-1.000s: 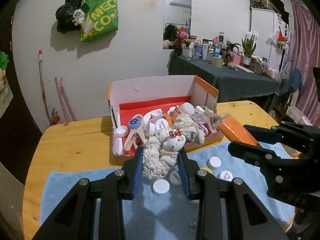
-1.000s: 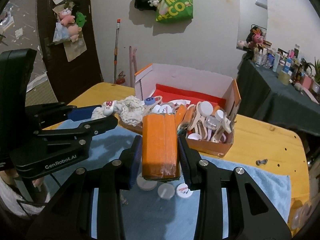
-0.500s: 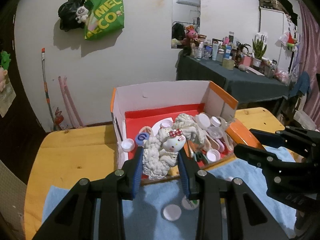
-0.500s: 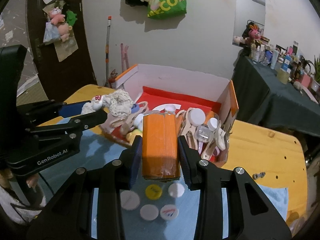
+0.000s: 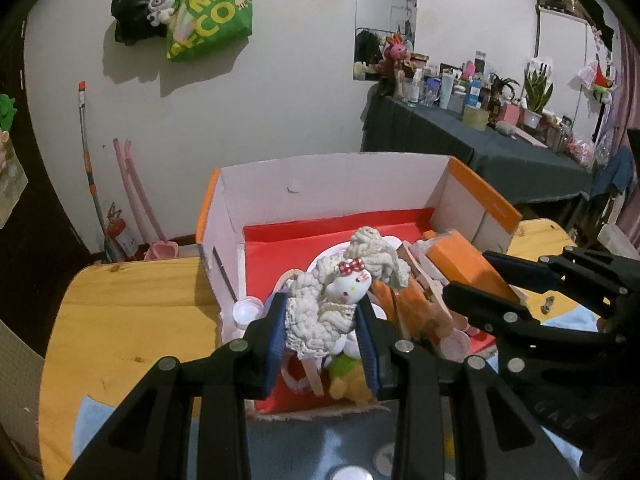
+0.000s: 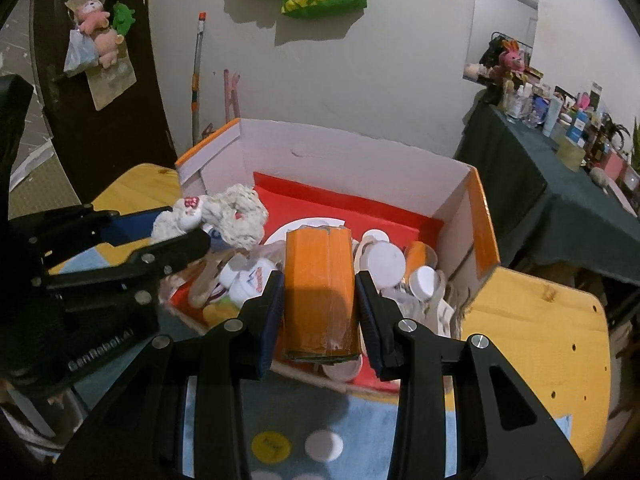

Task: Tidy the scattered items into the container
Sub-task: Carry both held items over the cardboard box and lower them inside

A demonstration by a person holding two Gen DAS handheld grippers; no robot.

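While the left tongs (image 5: 323, 332) squeeze a soft, light knitted doll (image 5: 336, 304), the right tongs (image 6: 319, 312) clamp a stiff orange block (image 6: 320, 292) mid-body above the box (image 6: 486, 216).

White plaster wall (image 5: 280, 92) straight ahead, and there's a green shopping bag (image 5: 212, 12) hanging high on it beside a black bag (image 5: 132, 20), with a striped broom handle (image 5: 88, 140) leaning below. Off to the right, a side table under a dark cloth (image 5: 460, 148) is crowded with bottles, a soft toy and a potted plant (image 5: 536, 96). Over on the left, a dark door (image 6: 80, 92) with plush toys pinned to it, and the wooden table (image 5: 128, 312) in warm yellow under dim indoor light.
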